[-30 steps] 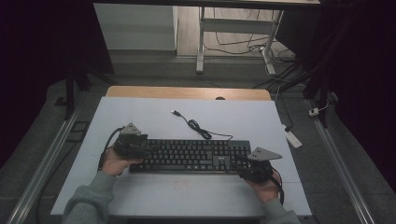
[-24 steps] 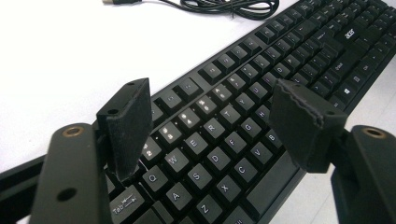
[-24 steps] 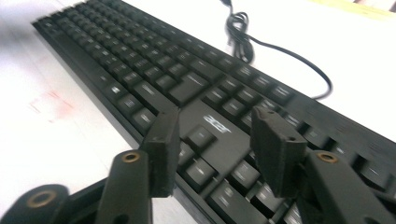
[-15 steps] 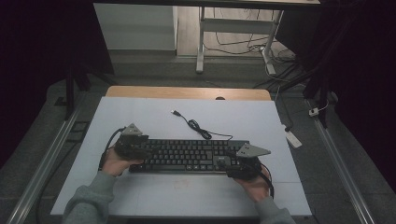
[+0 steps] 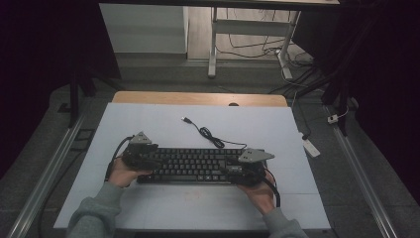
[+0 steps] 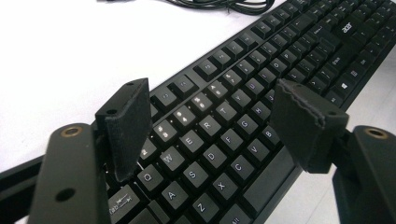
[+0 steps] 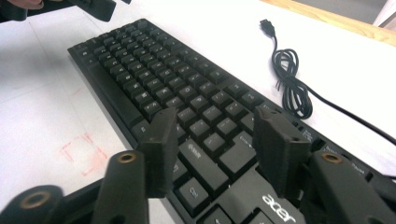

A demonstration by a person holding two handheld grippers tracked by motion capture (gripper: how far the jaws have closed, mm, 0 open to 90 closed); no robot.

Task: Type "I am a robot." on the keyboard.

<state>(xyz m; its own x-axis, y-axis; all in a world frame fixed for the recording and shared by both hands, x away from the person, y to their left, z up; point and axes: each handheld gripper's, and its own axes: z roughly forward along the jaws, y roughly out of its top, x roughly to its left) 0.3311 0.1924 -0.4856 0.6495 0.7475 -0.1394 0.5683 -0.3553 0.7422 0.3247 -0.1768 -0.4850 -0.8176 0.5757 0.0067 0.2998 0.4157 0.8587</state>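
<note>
A black keyboard (image 5: 193,166) lies across the white table (image 5: 163,124), its black cable (image 5: 208,134) coiled behind it and ending in a loose USB plug (image 5: 185,119). My left gripper (image 5: 152,161) sits at the keyboard's left end. Its jaws stand open above the letter keys (image 6: 212,91), gripping nothing. My right gripper (image 5: 229,168) hovers over the right part of the keyboard (image 7: 187,88). Its jaws (image 7: 215,119) have just been closing but remain open, with only keys beneath them and nothing between the pads. The cable (image 7: 289,79) lies beyond them.
A faint red square mark (image 7: 84,151) is on the table in front of the keyboard. The table's wooden back edge (image 5: 198,98) is bare. Metal rails (image 5: 44,173) run along both sides. A white block (image 5: 311,147) lies on the floor to the right.
My right gripper has moved left, from the keyboard's right end to above its right-hand keys. The left gripper and the keyboard have stayed put.
</note>
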